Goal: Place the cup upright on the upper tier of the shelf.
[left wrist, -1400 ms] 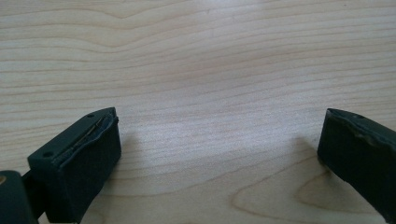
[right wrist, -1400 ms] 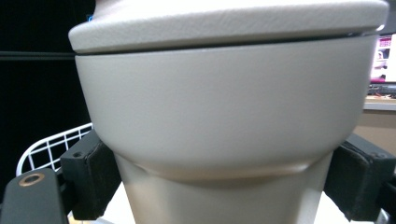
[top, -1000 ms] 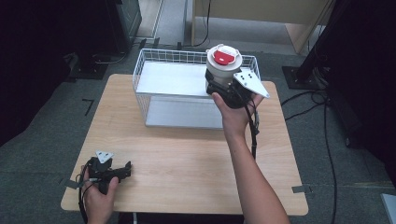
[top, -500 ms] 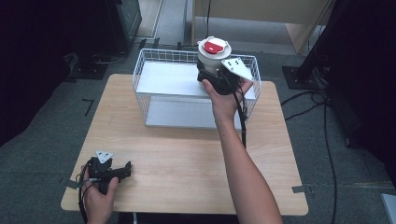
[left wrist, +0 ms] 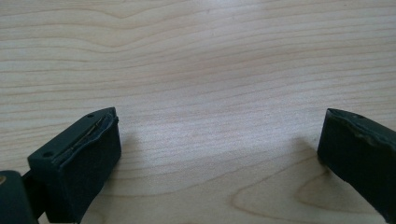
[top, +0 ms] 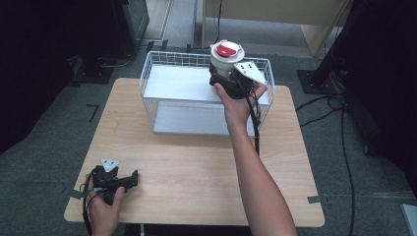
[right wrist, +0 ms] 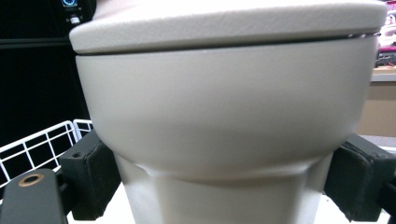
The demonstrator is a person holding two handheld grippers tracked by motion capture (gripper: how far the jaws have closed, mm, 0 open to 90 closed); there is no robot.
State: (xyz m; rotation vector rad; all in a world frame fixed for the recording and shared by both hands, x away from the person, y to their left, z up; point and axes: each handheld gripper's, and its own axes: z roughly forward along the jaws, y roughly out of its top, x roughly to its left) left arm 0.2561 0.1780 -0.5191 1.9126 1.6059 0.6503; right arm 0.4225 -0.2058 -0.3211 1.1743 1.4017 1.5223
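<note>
- The right hand-held gripper grips a cream jar with a red-marked lid, held above the wire basket at the table's far edge.
- The jar looks rigid, smooth, likely slippery; the narrower body under its flared top seems the safest hold.
- The basket appears empty.
- The left hand-held gripper rests wide open near the left front corner.

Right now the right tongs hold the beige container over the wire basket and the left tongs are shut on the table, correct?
Not quite: the left tongs are open, jaws wide apart over bare table, per the left gripper view. The right tongs do hold the beige container over the wire basket.
</note>
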